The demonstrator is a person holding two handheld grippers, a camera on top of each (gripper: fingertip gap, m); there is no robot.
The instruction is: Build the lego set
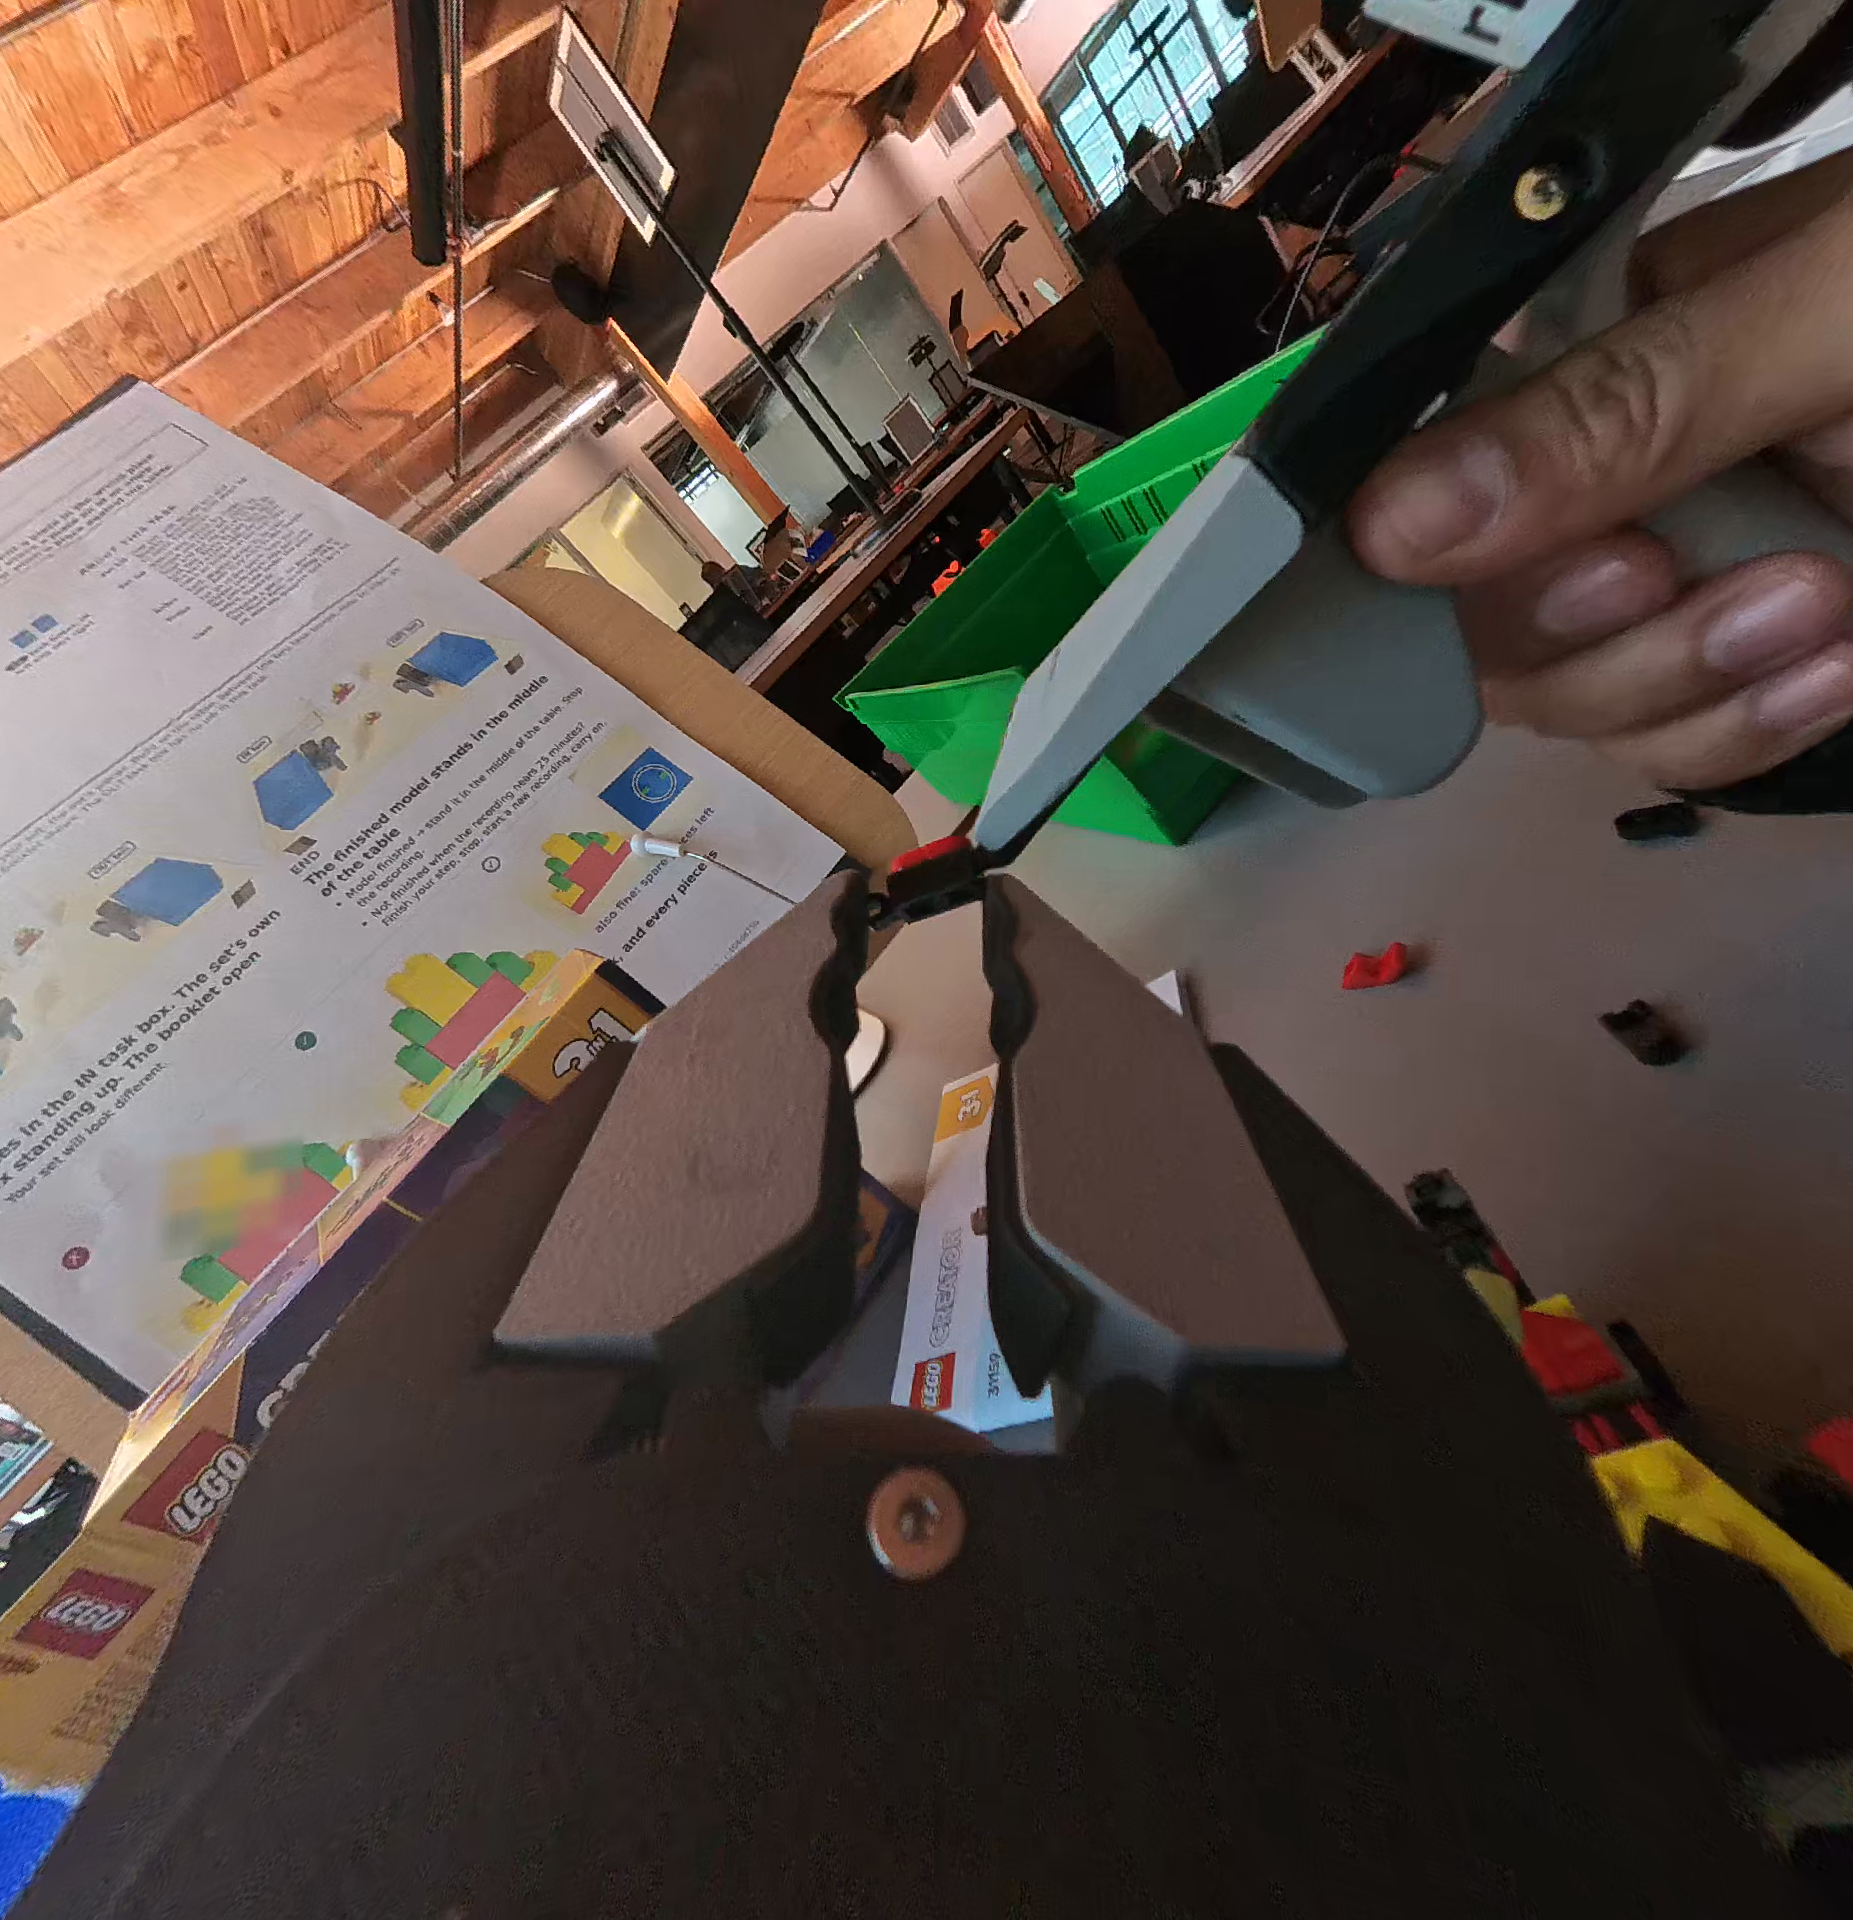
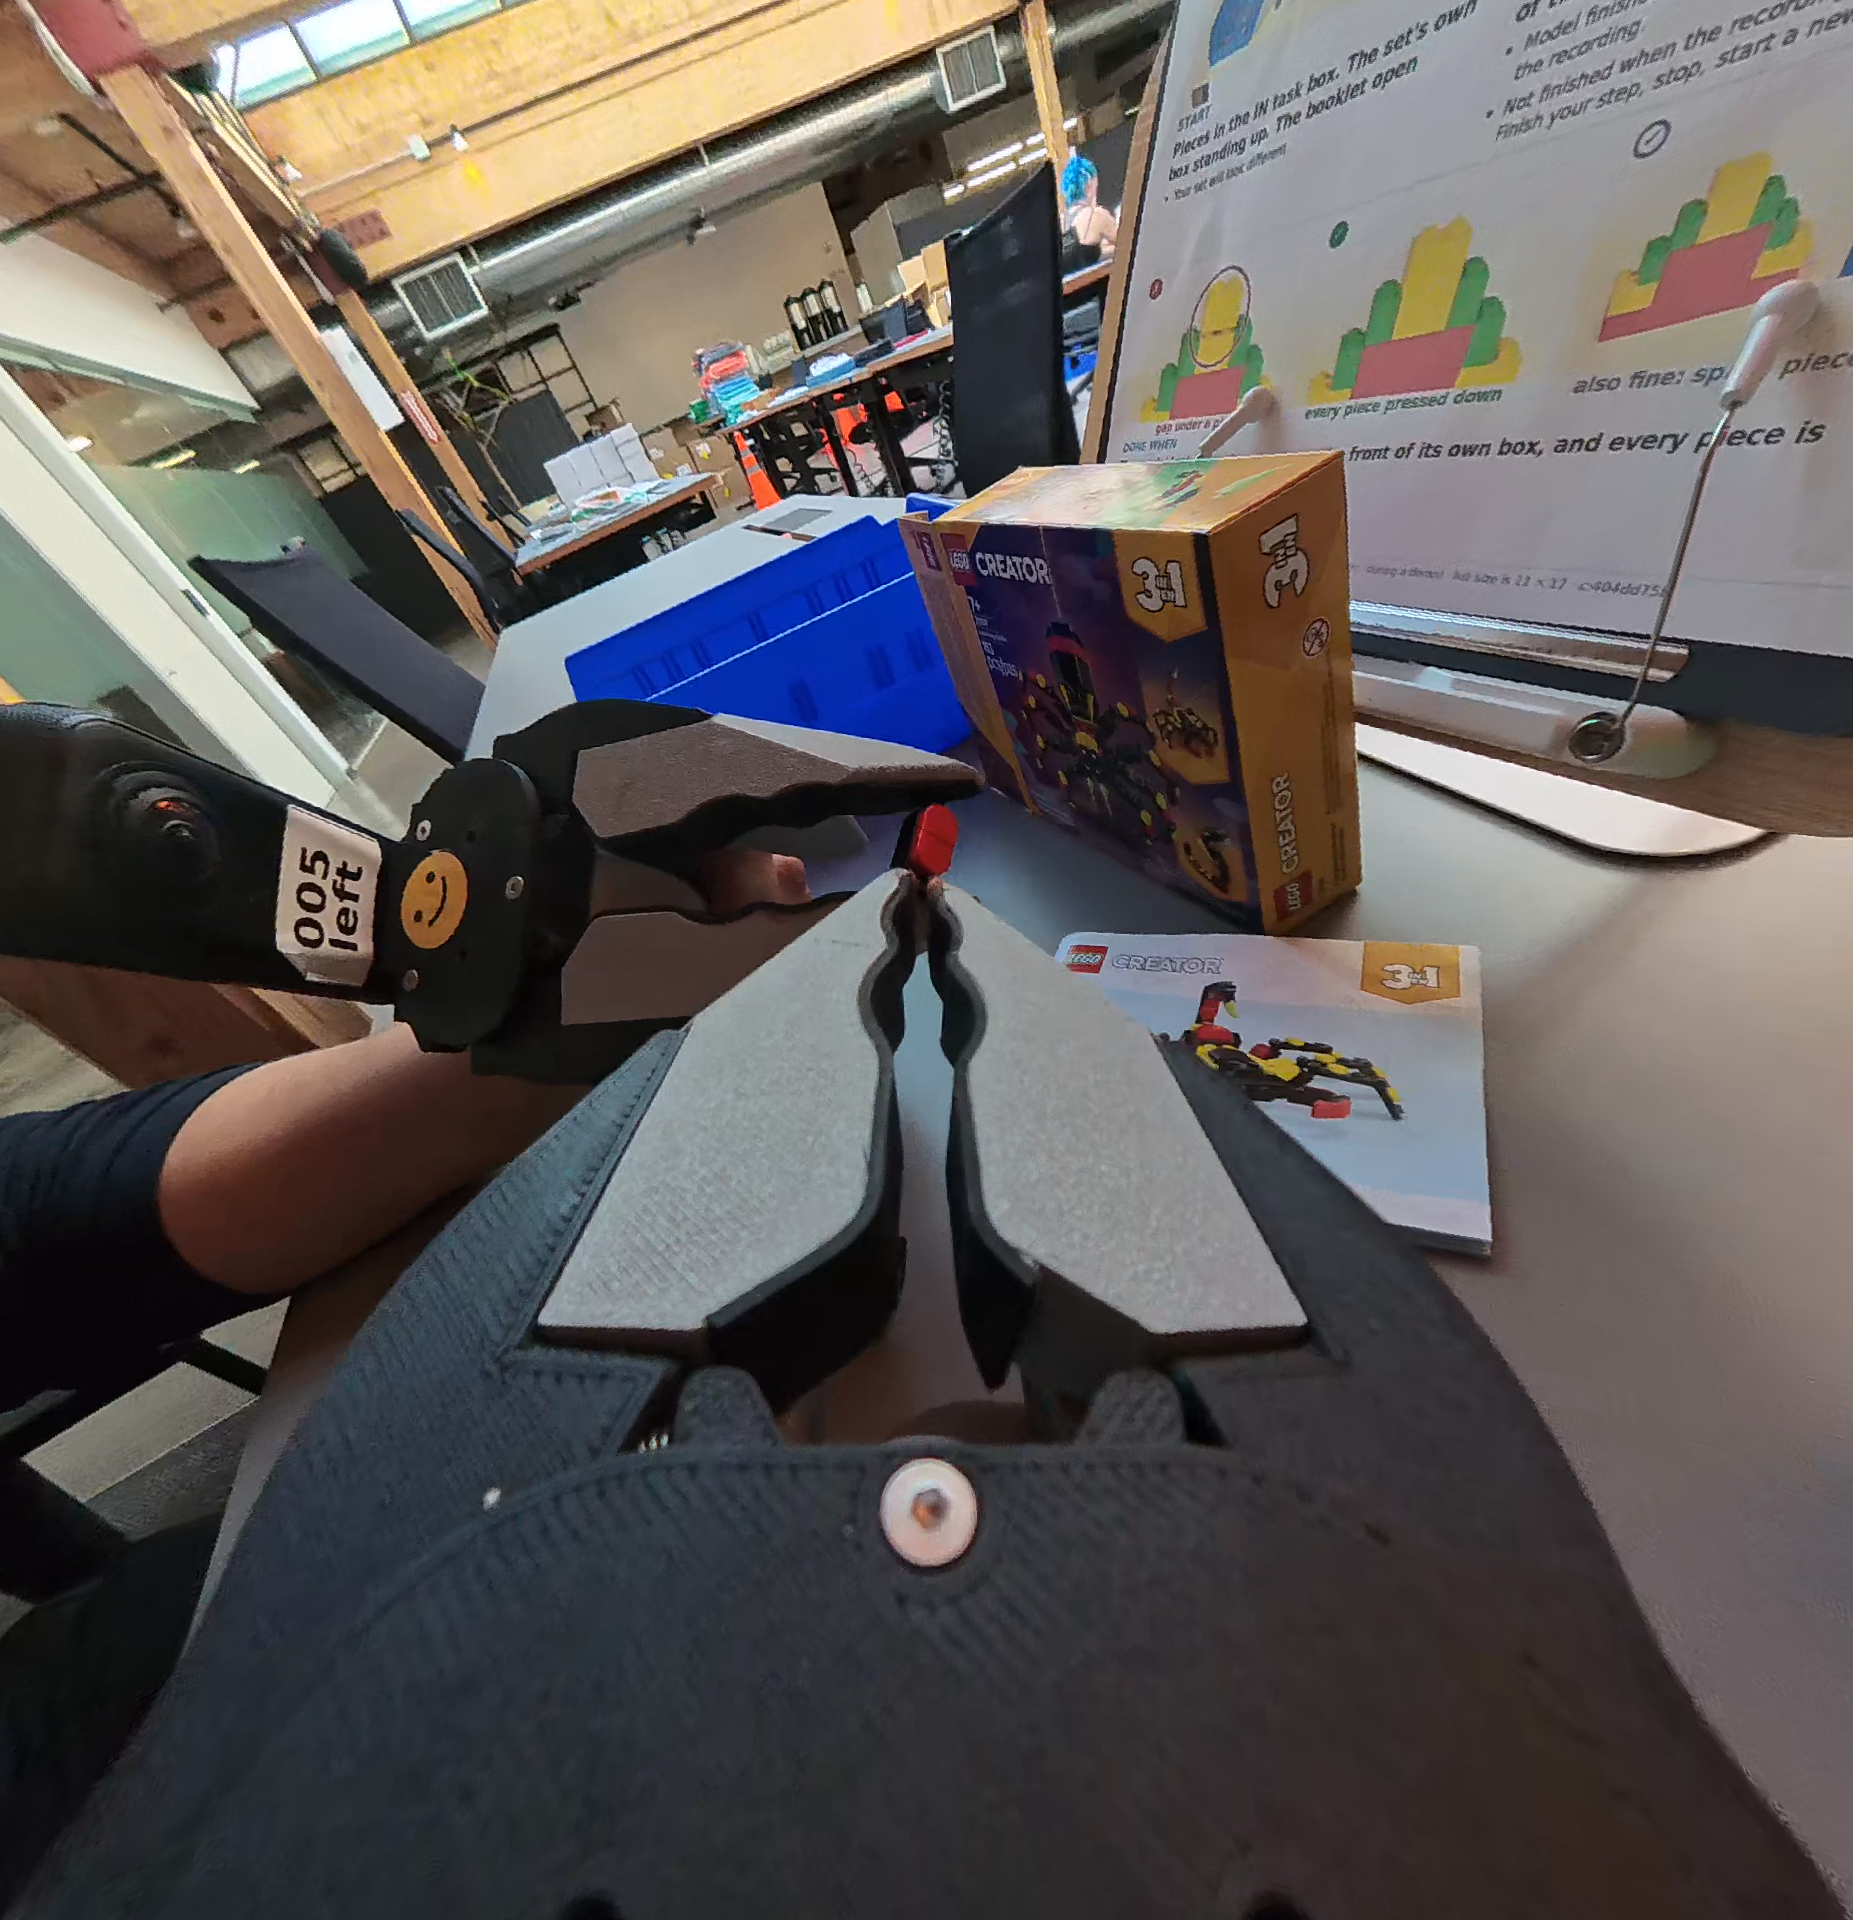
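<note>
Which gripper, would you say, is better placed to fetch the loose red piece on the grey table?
Probably the right gripper: the left gripper clamps a small black-and-red brick, and the loose red piece lies on the right's side.

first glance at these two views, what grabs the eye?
The two tools meeting tip to tip above the grey table: the left tool holds a small black-and-red brick piece, and the right tool, fingers together, touches it. Behind them stand a yellow-and-purple set box and a blue bin.

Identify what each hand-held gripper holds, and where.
Left hand-held gripper clamps the small black-and-red brick piece by its black ends; the right pinches its edge.
</note>
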